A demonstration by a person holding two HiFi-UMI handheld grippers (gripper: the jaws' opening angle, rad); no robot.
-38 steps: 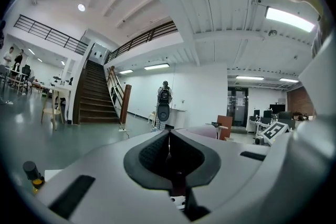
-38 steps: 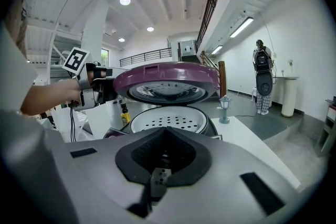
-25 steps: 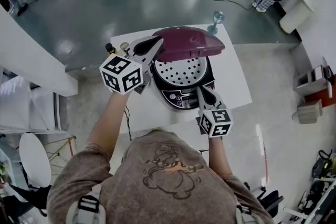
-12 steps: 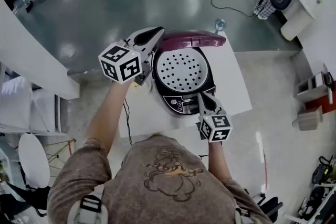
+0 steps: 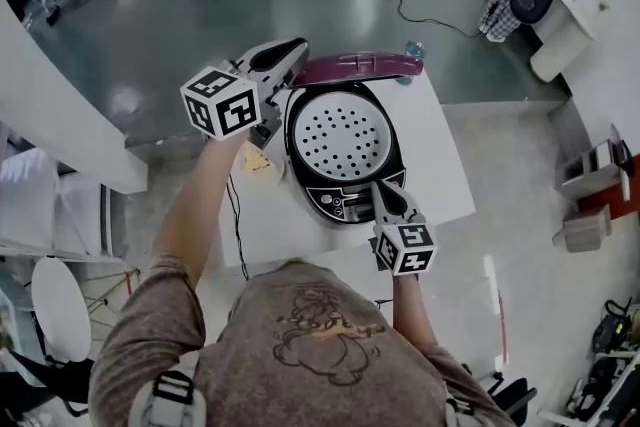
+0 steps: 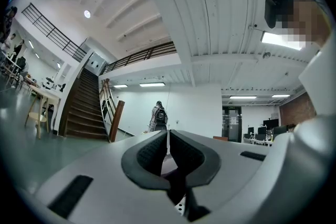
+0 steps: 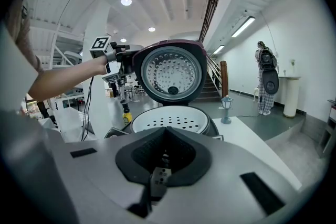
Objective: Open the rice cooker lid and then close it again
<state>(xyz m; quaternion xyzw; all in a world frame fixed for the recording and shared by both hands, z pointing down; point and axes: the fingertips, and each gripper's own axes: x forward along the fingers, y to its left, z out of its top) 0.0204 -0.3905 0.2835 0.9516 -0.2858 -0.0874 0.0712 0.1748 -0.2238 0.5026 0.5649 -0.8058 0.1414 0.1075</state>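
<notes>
The rice cooker (image 5: 312, 177) stands on a white table (image 5: 440, 165). Its maroon lid (image 5: 365, 67) is up on its hinge at the far side, and the white perforated inner tray (image 5: 343, 133) lies bare. My left gripper (image 5: 297, 50) is shut, its tips against the lid's left edge; in the left gripper view (image 6: 167, 136) a sliver of maroon shows under the closed jaws. My right gripper (image 5: 380, 190) is shut at the cooker's front panel. In the right gripper view (image 7: 164, 131) the lid's round inner plate (image 7: 170, 72) faces me above the tray (image 7: 170, 119).
A small lantern-like ornament (image 5: 412, 48) (image 7: 226, 105) stands at the table's far right corner. A yellow bottle (image 7: 125, 115) sits left of the cooker, with a cable hanging off the table's left side. The table's edges are close around the cooker.
The lid has swung from half raised to fully upright. My left gripper rose and went back with it. The right gripper stayed at the front panel.
</notes>
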